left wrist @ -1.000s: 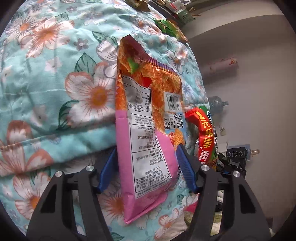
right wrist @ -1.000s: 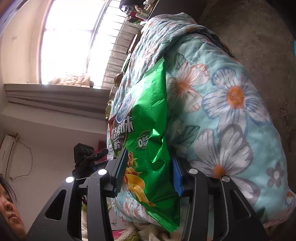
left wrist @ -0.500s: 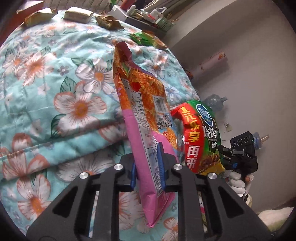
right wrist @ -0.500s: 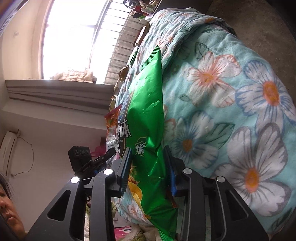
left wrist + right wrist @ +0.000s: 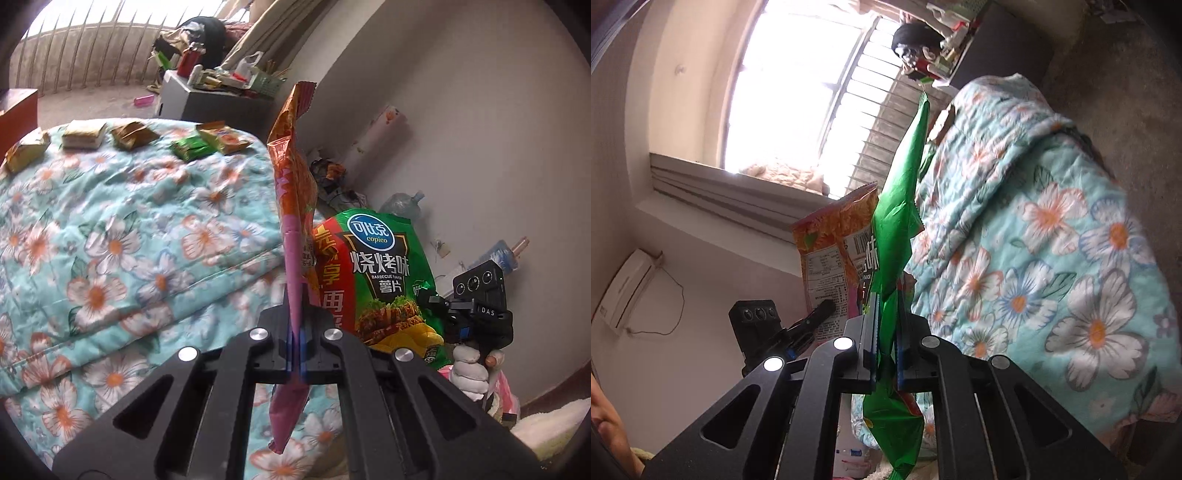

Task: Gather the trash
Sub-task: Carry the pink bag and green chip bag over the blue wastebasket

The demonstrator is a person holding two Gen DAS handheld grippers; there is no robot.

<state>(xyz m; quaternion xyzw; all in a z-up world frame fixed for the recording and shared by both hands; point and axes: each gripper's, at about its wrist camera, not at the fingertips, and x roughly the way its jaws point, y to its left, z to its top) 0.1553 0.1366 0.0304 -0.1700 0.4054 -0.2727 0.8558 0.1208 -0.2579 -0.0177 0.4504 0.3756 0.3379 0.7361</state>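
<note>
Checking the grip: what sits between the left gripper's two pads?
In the left wrist view, the left gripper has only the orange-and-pink snack bag pinched flat between its pads.

Both cameras are sitting just behind their grippers, looking along the fingers. The left wrist view is facing across the floral quilt toward the window; the right, rolled sideways, is sharing both.
</note>
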